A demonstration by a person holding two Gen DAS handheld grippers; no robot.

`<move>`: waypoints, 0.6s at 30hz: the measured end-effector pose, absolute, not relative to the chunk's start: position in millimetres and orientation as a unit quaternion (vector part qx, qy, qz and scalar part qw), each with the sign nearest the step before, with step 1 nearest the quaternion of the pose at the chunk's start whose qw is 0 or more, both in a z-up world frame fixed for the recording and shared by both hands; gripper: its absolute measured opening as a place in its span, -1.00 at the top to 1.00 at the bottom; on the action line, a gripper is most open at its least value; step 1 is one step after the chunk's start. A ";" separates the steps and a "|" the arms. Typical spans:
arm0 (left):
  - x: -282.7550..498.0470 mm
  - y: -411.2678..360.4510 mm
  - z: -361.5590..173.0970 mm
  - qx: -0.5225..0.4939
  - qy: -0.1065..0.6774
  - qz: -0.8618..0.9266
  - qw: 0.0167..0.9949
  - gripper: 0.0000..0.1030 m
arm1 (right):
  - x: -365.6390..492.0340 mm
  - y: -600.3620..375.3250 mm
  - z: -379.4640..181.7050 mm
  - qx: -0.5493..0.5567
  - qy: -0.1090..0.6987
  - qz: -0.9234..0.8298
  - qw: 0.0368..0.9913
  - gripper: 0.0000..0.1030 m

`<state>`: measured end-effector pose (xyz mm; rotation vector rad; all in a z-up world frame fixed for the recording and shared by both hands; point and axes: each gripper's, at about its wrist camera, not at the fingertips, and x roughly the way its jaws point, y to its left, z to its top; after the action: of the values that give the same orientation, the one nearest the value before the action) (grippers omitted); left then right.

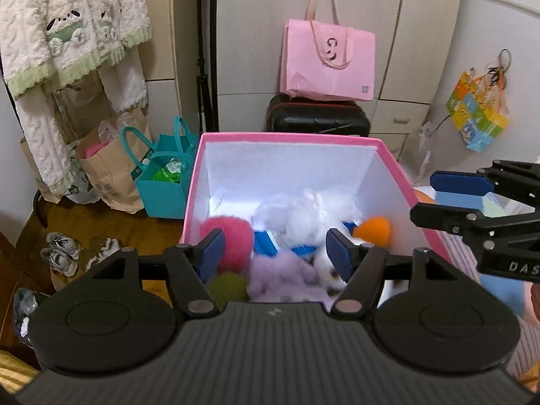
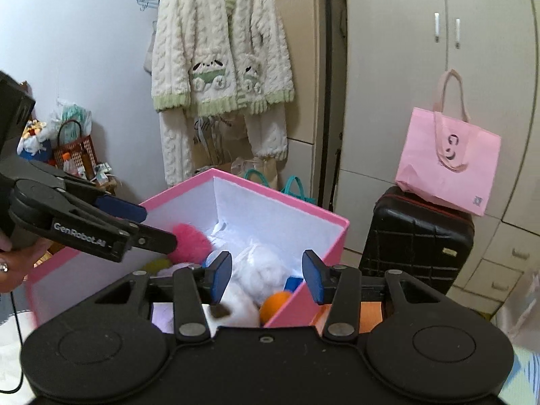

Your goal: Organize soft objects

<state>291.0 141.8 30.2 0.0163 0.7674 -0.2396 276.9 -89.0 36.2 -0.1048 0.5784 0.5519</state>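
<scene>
Left wrist view: wooden floor point(image 1: 111, 226) at left, with a pair of sneakers point(image 1: 64, 253) near the lower left; cream wardrobe point(image 1: 364, 33) at the far wall; fluffy cream cardigan point(image 1: 67, 23) hanging far left above brown paper bags point(image 1: 108, 175) and a teal tote point(image 1: 165, 182); pink tote point(image 1: 329, 64) resting on a black suitcase point(image 1: 317, 118) behind the box; colourful bag point(image 1: 476, 114) hanging far right. Pink box point(image 1: 395, 168) with white inner walls open at centre, holding a pink pompom point(image 1: 233, 243), a green ball point(image 1: 227, 285), a lilac plush point(image 1: 283, 276), a white fluffy toy point(image 1: 310, 212), an orange ball point(image 1: 374, 231) and something blue beneath. Left gripper point(image 1: 275, 253) poised over the near edge of the box, jaws apart and clasping nothing, the pink pompom just beside the left pad and the lilac plush lying below the gap. Right gripper point(image 1: 438, 199) reaching in from the right, over the box's right rim. Right wrist view: same cardigan point(image 2: 222, 67) on the far wall, wardrobe point(image 2: 422, 67) at right, pink tote point(image 2: 449, 165) atop the suitcase point(image 2: 415, 236), clutter of small bags point(image 2: 71, 148) far left. Pink box point(image 2: 314, 290) below, its right wall running under the gap between the pads. Right gripper point(image 2: 266, 276) spread and empty, white fluffy toy point(image 2: 260, 270) and orange ball point(image 2: 275, 305) lying in the box beneath it. Left gripper point(image 2: 155, 229) entering from the left, held by a hand point(image 2: 17, 263), its tips near the pink pompom point(image 2: 189, 243), released.
</scene>
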 end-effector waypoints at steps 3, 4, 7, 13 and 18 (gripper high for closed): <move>268.1 144.8 35.4 0.008 0.363 -0.126 0.923 -0.28 | 257.1 -92.7 38.2 -0.044 0.281 0.261 0.923 -0.07; 260.3 145.1 37.5 0.008 0.359 -0.128 0.924 -0.29 | 249.7 -93.1 38.9 -0.042 0.281 0.258 0.923 -0.07; 237.5 143.9 43.5 0.010 0.347 -0.139 0.927 -0.32 | 230.2 -93.8 41.9 -0.044 0.277 0.250 0.927 -0.09; 196.3 137.8 50.4 0.005 0.328 -0.161 0.931 -0.35 | 188.5 -99.5 48.4 -0.033 0.268 0.220 0.938 -0.28; 159.2 134.1 68.1 0.015 0.286 -0.176 0.942 -0.35 | 163.1 -106.8 59.8 -0.020 0.259 0.202 0.944 -0.39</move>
<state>159.2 134.1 68.1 0.0310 0.5834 -0.3582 163.1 -106.8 59.8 -0.0405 0.5278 0.4121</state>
